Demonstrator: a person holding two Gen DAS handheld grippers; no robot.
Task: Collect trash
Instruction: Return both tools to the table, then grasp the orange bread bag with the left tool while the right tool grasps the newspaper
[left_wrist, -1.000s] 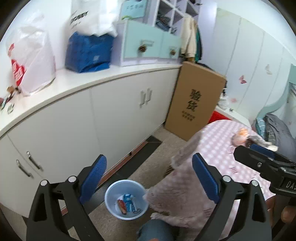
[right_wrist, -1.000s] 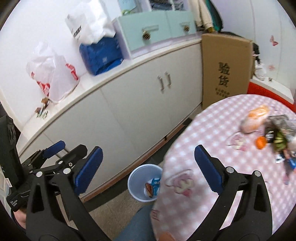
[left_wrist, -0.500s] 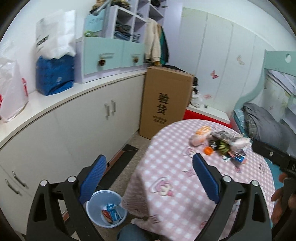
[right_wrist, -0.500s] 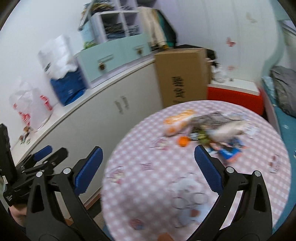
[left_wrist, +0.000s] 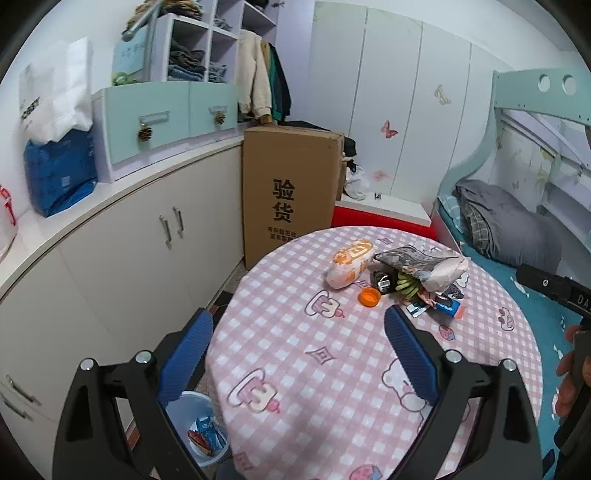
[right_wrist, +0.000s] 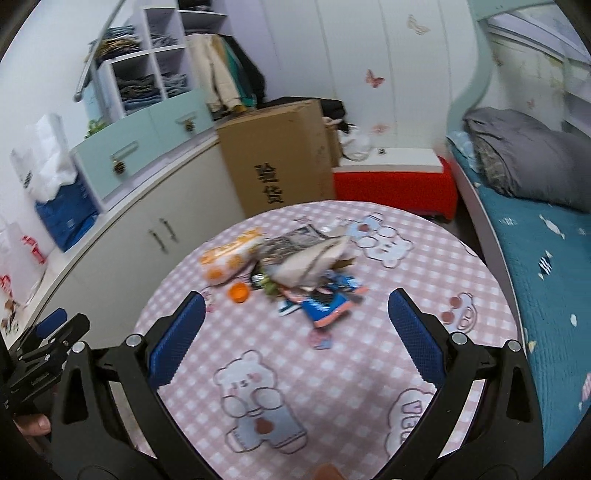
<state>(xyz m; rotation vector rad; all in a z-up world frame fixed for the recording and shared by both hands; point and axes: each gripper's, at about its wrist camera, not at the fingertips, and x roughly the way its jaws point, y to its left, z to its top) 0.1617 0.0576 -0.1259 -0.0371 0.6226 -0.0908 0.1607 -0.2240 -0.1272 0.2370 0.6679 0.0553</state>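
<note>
A heap of trash lies on the far part of a round table with a pink checked cloth (left_wrist: 332, 369): an orange and white wrapper (left_wrist: 349, 262), a grey crumpled bag (left_wrist: 421, 264), an orange cap (left_wrist: 370, 296) and blue wrappers (right_wrist: 325, 306). A pale blue bin (left_wrist: 195, 428) holding wrappers stands on the floor at the table's left. My left gripper (left_wrist: 297, 343) is open and empty above the near table. My right gripper (right_wrist: 295, 325) is open and empty too, nearer the heap.
White cabinets (left_wrist: 122, 266) run along the left wall with bags on the counter. A tall cardboard box (left_wrist: 288, 192) stands behind the table. A red bench (right_wrist: 391, 188) and a bed with a blue cover (right_wrist: 546, 266) lie to the right.
Both views have swung right and up from the bin and cabinets to the table top. The trash heap now sits ahead of both open grippers.
</note>
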